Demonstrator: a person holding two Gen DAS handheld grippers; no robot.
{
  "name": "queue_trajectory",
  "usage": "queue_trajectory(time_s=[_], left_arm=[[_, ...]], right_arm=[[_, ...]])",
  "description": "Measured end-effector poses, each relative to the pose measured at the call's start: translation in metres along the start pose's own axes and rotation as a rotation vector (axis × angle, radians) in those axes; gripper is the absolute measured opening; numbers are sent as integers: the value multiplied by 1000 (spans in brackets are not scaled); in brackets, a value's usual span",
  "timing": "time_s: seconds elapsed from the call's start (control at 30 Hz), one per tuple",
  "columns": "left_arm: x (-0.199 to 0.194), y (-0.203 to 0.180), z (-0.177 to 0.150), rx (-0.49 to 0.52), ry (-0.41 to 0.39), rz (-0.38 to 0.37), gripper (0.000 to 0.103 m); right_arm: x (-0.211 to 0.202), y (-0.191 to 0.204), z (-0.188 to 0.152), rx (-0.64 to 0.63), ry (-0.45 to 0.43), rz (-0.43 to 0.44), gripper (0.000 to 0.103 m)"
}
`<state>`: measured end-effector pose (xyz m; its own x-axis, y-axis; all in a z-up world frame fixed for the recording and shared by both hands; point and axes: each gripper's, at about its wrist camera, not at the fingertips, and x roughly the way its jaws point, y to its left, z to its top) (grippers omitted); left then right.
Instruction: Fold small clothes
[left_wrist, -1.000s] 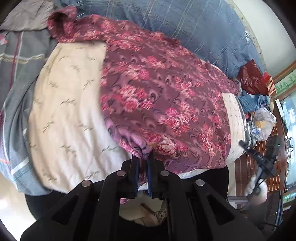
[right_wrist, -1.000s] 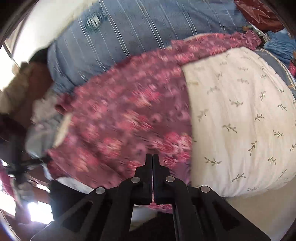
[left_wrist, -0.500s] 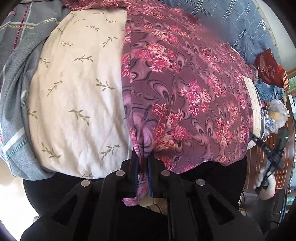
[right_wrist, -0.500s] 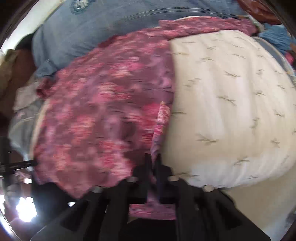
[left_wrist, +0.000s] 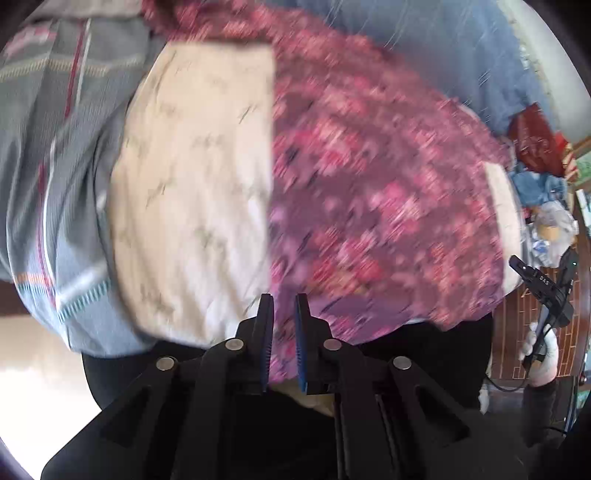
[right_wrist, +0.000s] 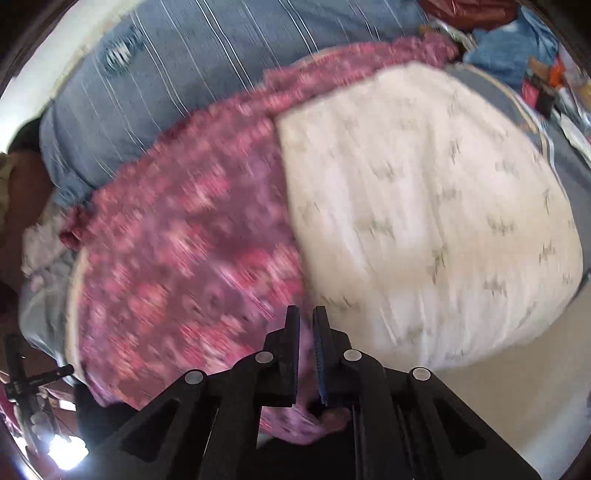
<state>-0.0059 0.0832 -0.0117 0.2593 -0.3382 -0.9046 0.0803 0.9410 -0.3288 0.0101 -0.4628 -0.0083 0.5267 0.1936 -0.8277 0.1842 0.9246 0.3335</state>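
Note:
A maroon floral garment (left_wrist: 369, 192) lies spread over a cream leaf-print cushion (left_wrist: 192, 192), with its straight edge running down the cushion's middle. My left gripper (left_wrist: 284, 306) sits at the garment's near edge, shut on a bunch of the fabric that fills the narrow gap between its jaws. In the right wrist view the same garment (right_wrist: 192, 258) covers the left half of the cushion (right_wrist: 424, 221). My right gripper (right_wrist: 306, 317) is at the garment's near corner; its jaws are opening, and pink hem still hangs between and below them. Both views are motion-blurred.
A blue striped cover (right_wrist: 203, 74) lies behind the cushion and a grey plaid cloth (left_wrist: 55, 147) to its left. A red bag (left_wrist: 535, 147) and blue clothes (left_wrist: 539, 184) are heaped at the far right. A gloved hand (left_wrist: 539, 354) holds the other gripper beside a brick-patterned floor.
The right jaws, pressed together on the hem before, now show a gap. Both grippers have shifted along the near edge of the cushion, and the garment's edge lies straighter.

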Motion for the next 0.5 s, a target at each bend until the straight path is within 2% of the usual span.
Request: queue_trajectory(time_s=[0.03,0.07,0.1,0.13,0.17,0.2,0.23,0.27,0.37,0.47,0.5], left_arm=[[-4,-7,6,18,-21,-6,11],[-7,-15,13,39,-42,-8,18],[-7,-22,18,54,-59,-8,25],[-3,-31,24,78,-79,-10,41],[4,-39,28,97,-90,-7,48],[9,-41,31,106,-90,-2,48],[22,-47,35,125,-77,5,48],[39,-52,38,146,-52,29,48],[75,-54,39,163,26,127,47],[58,-60,35,207,-10,109,48],[52,-58,32,213,-19,94,48]], right_arm=[[-7,5,6,-6,-32,30,12],[-12,14,10,-21,-60,51,14],[-15,25,15,-53,-81,72,21],[-14,36,17,-83,-85,77,26],[-12,43,16,-110,-86,72,37],[-5,51,15,-140,-78,65,44],[2,57,12,-155,-62,60,46],[19,60,9,-171,-12,46,49],[62,53,-1,-168,155,-58,49],[32,47,-1,-159,84,5,48],[20,41,-3,-155,65,9,54]])
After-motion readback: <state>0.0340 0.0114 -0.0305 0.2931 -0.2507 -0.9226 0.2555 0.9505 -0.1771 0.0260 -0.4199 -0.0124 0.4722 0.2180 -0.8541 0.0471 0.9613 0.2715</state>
